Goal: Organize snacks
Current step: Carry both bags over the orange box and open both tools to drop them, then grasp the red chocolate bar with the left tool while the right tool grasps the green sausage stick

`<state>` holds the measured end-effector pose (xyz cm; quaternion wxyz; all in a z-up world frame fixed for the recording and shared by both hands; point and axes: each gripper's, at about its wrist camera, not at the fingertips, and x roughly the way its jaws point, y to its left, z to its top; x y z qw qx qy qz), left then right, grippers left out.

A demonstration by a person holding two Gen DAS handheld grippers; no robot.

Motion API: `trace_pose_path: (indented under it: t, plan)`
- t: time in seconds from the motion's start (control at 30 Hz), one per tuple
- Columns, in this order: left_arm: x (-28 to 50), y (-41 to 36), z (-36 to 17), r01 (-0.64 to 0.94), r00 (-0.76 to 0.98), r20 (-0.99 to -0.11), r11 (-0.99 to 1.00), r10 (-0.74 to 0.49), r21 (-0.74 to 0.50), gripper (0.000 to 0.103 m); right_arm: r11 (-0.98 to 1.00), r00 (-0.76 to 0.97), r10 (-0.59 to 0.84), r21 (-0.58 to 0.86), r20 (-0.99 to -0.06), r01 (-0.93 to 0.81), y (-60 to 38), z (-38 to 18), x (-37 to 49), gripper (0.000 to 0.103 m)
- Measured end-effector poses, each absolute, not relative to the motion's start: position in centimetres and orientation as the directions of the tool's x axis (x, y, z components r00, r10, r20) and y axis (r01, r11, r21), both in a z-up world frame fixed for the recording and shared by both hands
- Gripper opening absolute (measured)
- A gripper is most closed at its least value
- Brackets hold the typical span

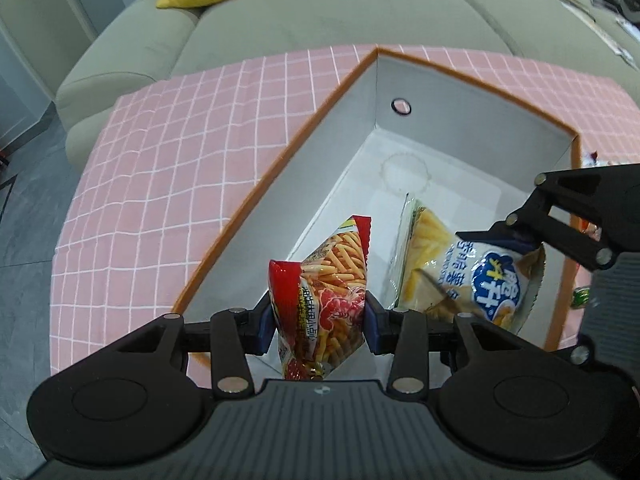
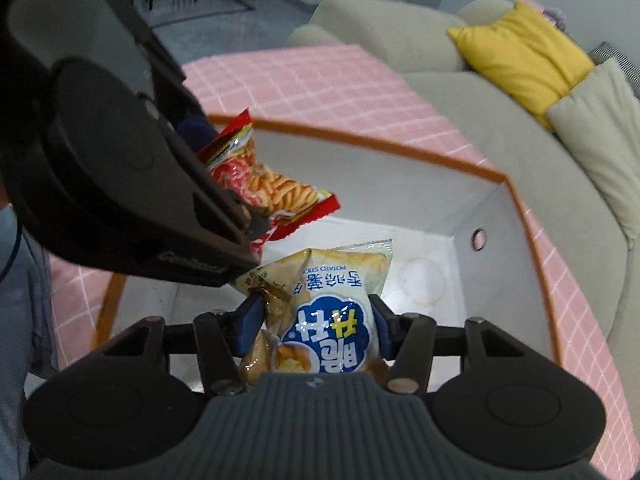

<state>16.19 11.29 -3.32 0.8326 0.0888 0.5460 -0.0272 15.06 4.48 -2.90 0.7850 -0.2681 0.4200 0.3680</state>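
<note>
The left gripper (image 1: 318, 322) pinches a red snack bag (image 1: 324, 300) and the right gripper (image 2: 316, 330) pinches a yellow chip bag (image 2: 324, 312). Both bags hang over the open white box (image 1: 460, 120) with orange edges, which sits on a pink checked tablecloth (image 1: 168, 168) beside a sofa (image 1: 320, 12).
</note>
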Motion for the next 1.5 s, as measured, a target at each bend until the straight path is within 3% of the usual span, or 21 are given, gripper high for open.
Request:
trace_pose_path:
  t: [0.43, 0.6, 0.77, 1.17, 1.5]
  plan:
    - [17.8, 11.5, -6.4, 0.140, 0.330, -0.940, 0.981, 0.084, 0.137, 0.049, 0.600, 0.298, 0.312, -0.056, -0.902, -0.798, 4.8, -6.2, 16.7, 0.054]
    - [17.6, 11.6, -6.1, 0.131, 0.334, -0.938, 0.981, 0.095, 0.146, 0.055, 0.601, 0.297, 0.323, -0.048, -0.899, -0.798, 4.5, -5.9, 16.9, 0.056]
    - [16.9, 11.7, -4.5, 0.120, 0.368, -0.926, 0.984, 0.081, 0.133, 0.070, 0.612, 0.324, 0.328, -0.062, -0.887, -0.788, 4.0, -4.9, 17.5, 0.071]
    - [13.1, 10.5, 2.6, 0.023, 0.569, -0.820, 0.995, 0.065, 0.094, 0.073, 0.700, 0.484, 0.408, -0.075, -0.774, -0.710, -0.3, 2.2, 14.6, 0.086]
    - [8.1, 6.8, 5.9, 0.010, 0.709, -0.705, 1.000, 0.000, 0.009, 0.073, 0.847, 0.631, 0.396, -0.001, -0.667, -0.532, -6.2, 4.5, 9.2, 0.087]
